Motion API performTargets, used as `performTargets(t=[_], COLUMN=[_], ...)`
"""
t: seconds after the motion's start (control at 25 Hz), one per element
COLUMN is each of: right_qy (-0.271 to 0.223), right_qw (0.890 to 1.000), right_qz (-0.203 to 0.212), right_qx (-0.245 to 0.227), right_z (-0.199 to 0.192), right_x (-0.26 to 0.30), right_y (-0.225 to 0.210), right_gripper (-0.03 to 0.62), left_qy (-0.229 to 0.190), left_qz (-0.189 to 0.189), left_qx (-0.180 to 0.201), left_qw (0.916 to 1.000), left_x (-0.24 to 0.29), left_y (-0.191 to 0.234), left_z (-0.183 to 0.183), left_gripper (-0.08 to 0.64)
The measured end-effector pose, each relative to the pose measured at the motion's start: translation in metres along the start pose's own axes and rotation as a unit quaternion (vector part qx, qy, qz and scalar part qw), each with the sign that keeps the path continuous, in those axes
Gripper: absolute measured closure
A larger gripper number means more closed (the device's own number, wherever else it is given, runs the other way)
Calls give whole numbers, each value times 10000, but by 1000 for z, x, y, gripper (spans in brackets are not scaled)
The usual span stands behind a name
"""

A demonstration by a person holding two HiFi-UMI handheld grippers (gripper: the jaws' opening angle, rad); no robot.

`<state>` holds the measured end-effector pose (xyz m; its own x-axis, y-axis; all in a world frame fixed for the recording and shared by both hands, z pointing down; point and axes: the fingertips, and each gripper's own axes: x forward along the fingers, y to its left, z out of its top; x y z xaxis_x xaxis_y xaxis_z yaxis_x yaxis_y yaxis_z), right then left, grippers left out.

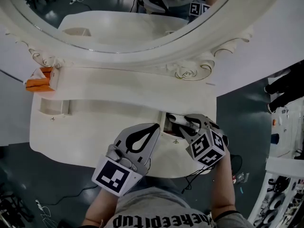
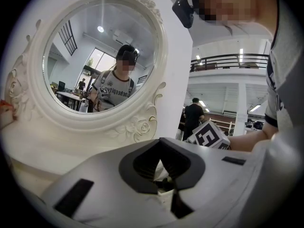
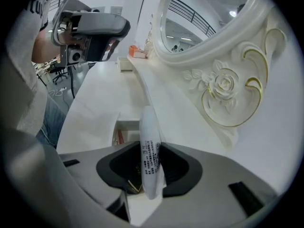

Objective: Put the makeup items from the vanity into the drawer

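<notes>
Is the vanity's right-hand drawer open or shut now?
Open. The drawer is pulled out below the vanity top, and its inside shows under the right gripper.

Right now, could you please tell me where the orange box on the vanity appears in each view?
Head view: the orange box is at the far left, on the vanity top by the mirror frame.
Left gripper view: only a reddish sliver, probably the box, at the left edge.
Right gripper view: the box is small, upper centre-left, far along the vanity top.
Shared landmark: the carved rose on the mirror frame.
</notes>
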<state>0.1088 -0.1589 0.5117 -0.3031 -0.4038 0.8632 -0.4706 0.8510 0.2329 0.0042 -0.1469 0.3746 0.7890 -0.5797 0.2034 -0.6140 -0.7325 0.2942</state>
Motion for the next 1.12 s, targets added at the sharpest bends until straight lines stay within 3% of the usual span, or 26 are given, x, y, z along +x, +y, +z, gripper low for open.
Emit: performTargets(t=[0.36,0.92,1.12], right_qy=[-192,-649,-782], right_qw=[9988,9945,9928], right_qz=[262,427,500], right_qx=[364,709,754], right_z=[2,7,7], right_x=[-8,-31,-31], right_y=[3,5,14], right_gripper=[353,328,278], left_qy=[-15,-29,-23], left_qz=[-26,-35,-41], left_qx=[23,33,52], left_qw=[10000,10000,10000], left_x=[-1,-2,-2], left_y=[-4,-9,-11], left_z=[1,0,-1], left_gripper=[538,538,538])
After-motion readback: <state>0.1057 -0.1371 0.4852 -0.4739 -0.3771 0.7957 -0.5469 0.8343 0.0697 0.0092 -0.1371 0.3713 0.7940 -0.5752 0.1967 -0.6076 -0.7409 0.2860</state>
